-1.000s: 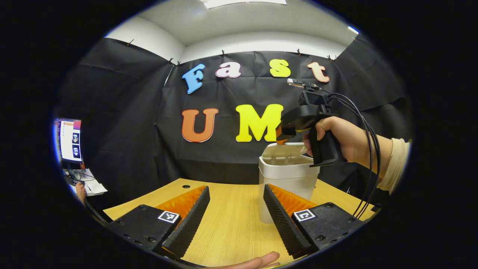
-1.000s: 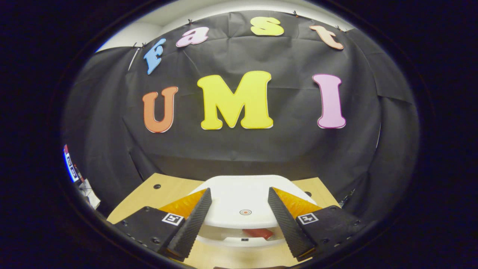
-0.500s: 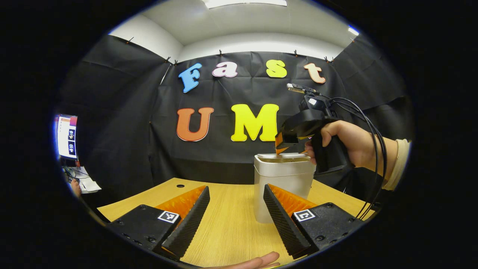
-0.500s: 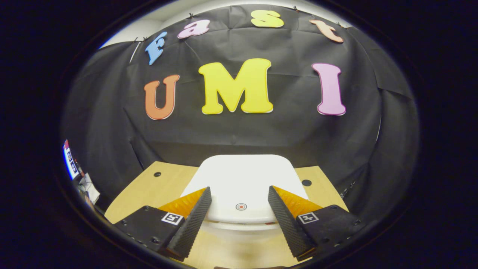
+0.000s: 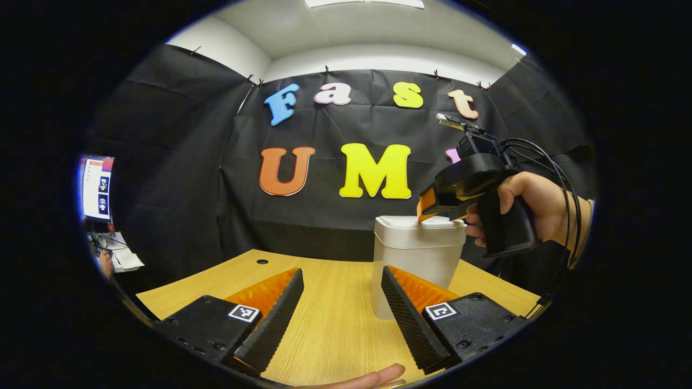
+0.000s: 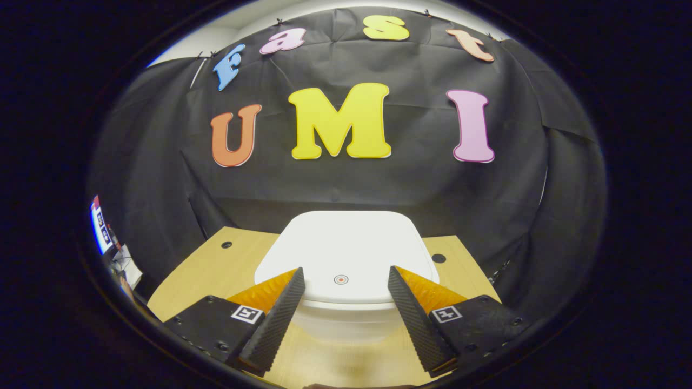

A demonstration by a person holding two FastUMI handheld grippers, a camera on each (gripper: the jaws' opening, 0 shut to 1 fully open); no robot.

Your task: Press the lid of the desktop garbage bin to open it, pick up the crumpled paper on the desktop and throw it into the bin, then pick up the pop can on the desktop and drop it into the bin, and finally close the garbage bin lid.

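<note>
Right gripper view: the right gripper [image 6: 346, 305], jaws apart and empty, sits over the white rigid-plastic desktop garbage bin [image 5: 413, 265], lid [image 6: 346, 254] flat. Likely light and tippy; press its round marked spot [image 6: 340, 279]. Left gripper [image 5: 341, 313] spread, idle, nearer.

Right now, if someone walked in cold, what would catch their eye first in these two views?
The white plastic desktop bin on the pale wooden table, its lid down flat. Next, the right gripper held in a hand just above the lid's near edge, jaws open. The left gripper hangs low over the table, jaws open too.
</note>
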